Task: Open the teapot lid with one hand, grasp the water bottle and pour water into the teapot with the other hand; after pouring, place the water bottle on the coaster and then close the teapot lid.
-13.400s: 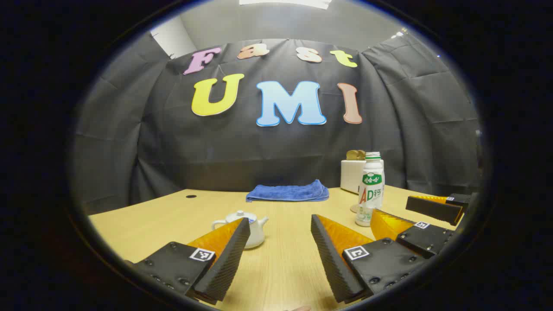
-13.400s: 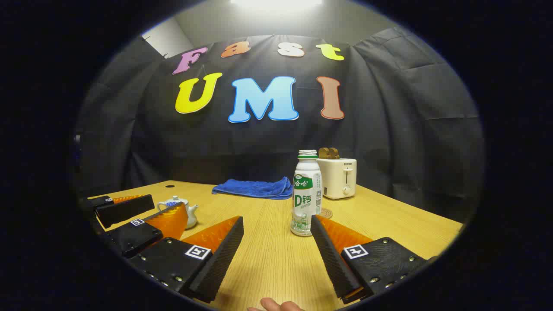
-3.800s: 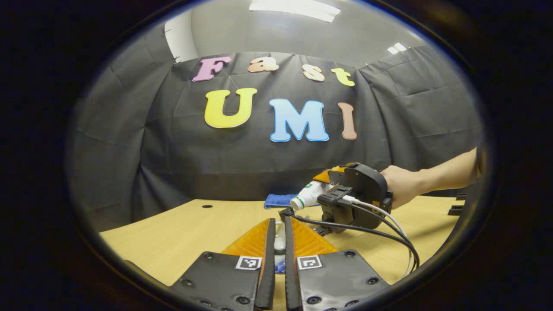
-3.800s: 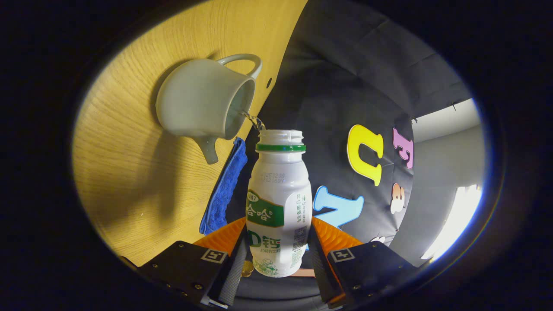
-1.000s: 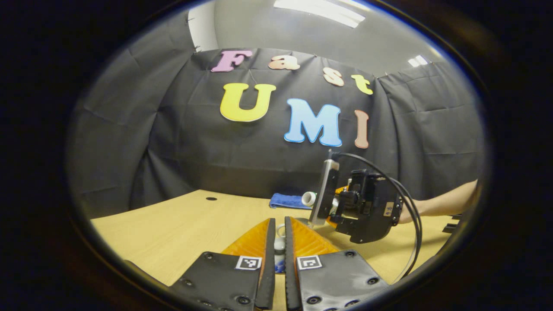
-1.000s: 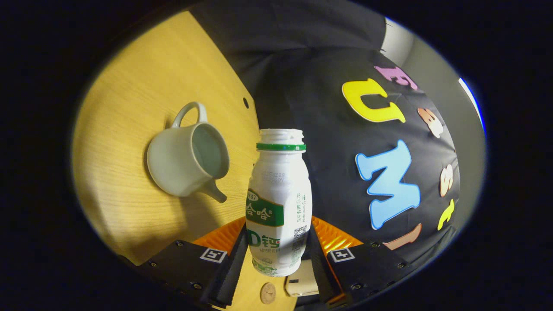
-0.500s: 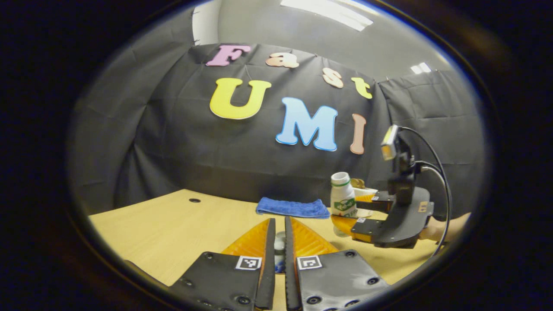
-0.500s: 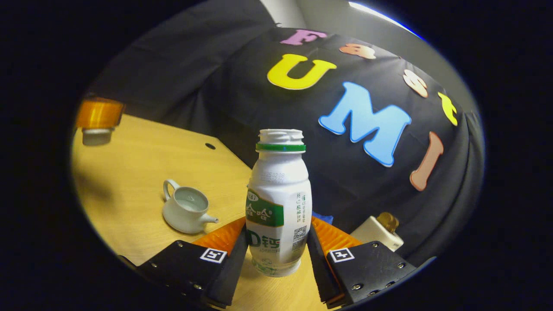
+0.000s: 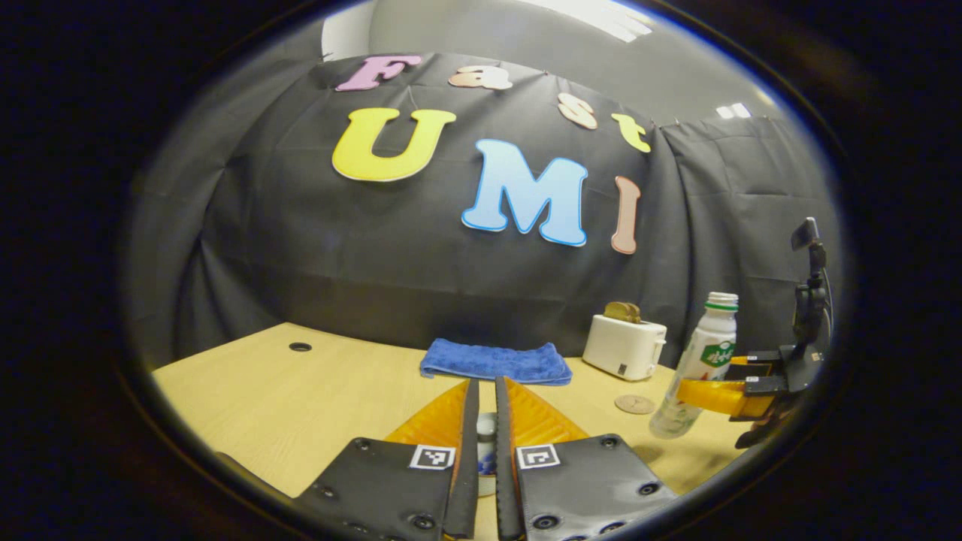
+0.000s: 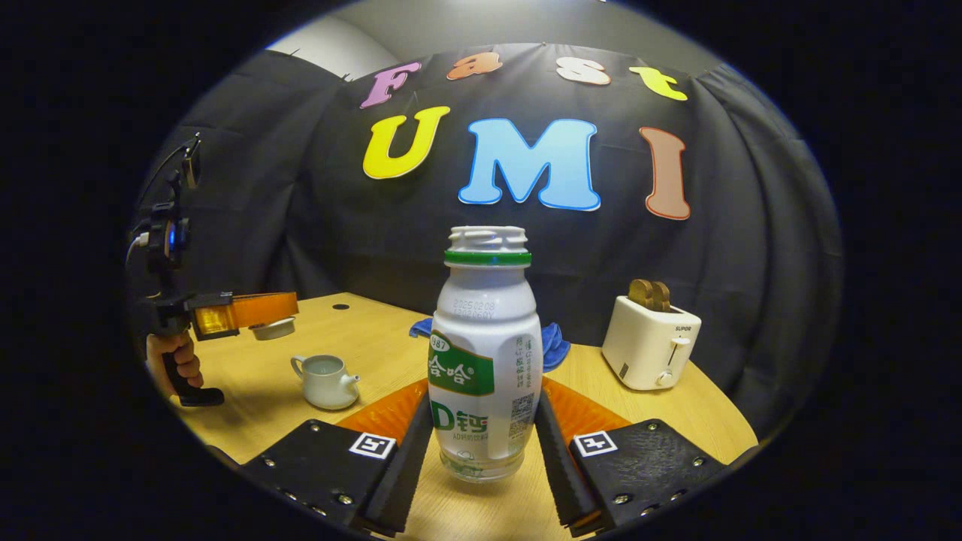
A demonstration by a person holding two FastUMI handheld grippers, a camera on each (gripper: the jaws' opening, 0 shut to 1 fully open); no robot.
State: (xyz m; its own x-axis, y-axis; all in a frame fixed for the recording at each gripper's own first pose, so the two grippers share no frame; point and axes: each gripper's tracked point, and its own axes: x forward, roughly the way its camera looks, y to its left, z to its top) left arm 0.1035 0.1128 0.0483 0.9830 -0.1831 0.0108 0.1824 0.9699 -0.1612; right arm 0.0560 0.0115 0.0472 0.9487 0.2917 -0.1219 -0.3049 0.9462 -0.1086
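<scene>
A: Gripping the water bottle [image 10: 485, 353] upright is the right gripper [image 10: 481, 451], one finger pressed on each side of its lower body; the cap is off and the neck is open.

B: Is it down on the table [image 10: 376, 353] or off it?

A: I cannot tell whether the base touches the wood; in the left gripper view the water bottle [image 9: 695, 364] stands a little tilted at the right edge, the right gripper [image 9: 714, 394] clamped round its lower half; the coaster [image 9: 635, 404] lies bare just to its left.

B: And the left gripper [image 9: 481, 443]?

A: Its fingers are drawn almost together on the knob of the teapot lid [image 9: 486, 436], which peeks through the narrow gap; in the right gripper view the left gripper [image 10: 278, 312] holds the teapot lid [image 10: 273, 328] in the air, above and to the left of the teapot [image 10: 325, 380]; a hand [image 10: 171, 361] grasps its handle.

B: So the teapot is open?

A: Yes; it sits uncovered on the table, spout toward the water bottle; a white toaster [image 10: 650, 342] with bread in it stands at the right, and a blue towel [image 9: 496, 362] lies folded near the back wall.
</scene>
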